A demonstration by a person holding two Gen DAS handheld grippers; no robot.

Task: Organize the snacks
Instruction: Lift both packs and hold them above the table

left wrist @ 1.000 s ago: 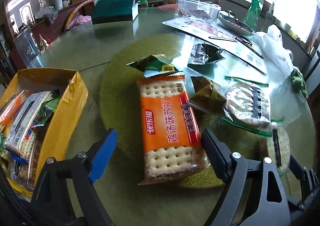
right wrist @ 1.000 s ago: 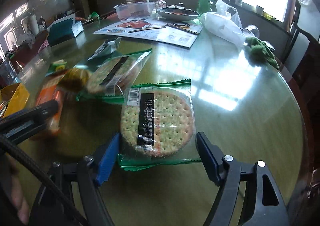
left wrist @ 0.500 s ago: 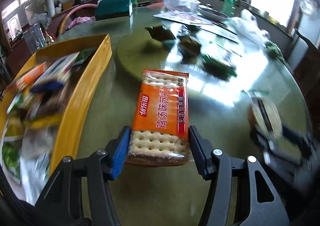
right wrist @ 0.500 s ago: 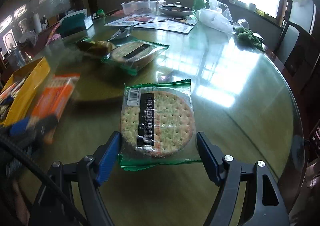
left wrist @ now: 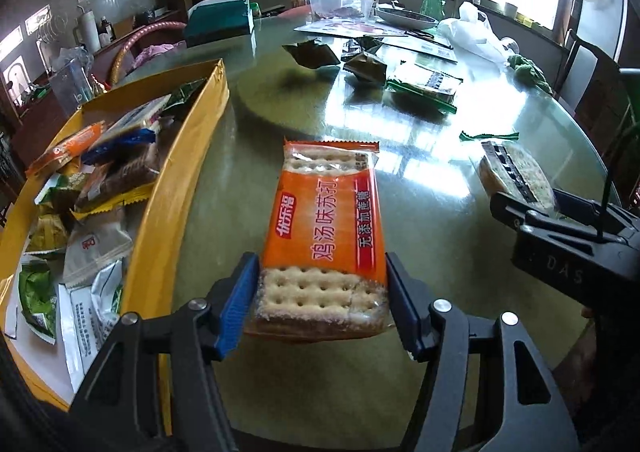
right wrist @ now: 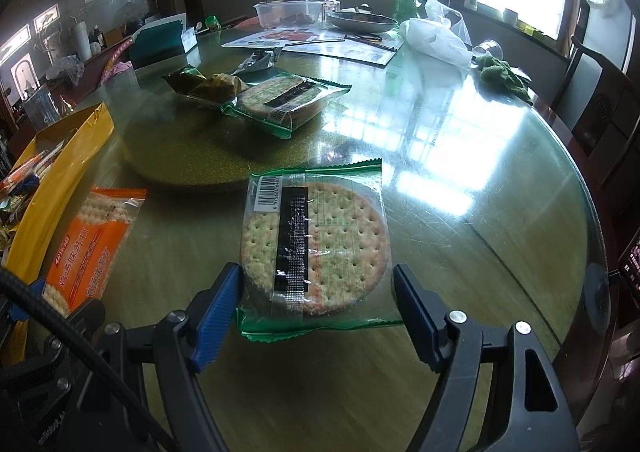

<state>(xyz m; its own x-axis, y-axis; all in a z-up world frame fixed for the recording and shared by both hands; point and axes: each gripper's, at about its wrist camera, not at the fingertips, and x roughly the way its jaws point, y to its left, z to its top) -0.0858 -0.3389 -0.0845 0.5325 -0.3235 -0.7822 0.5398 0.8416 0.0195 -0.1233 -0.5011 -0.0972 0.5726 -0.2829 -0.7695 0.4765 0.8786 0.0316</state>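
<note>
Your left gripper (left wrist: 320, 300), jaws easing apart, carries the orange cracker pack (left wrist: 326, 228) beside the yellow box (left wrist: 180, 172), your right gripper (right wrist: 316, 308) holds the round cracker pack (right wrist: 316, 248); swing each over the box next

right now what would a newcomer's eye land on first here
Probably the orange cracker packet held between the pads of the left gripper, whose jaws are opening slightly, just right of the yellow box crammed with snacks. Next, the round cracker pack in green-edged wrap, held in the right gripper above the shiny glass table.
</note>
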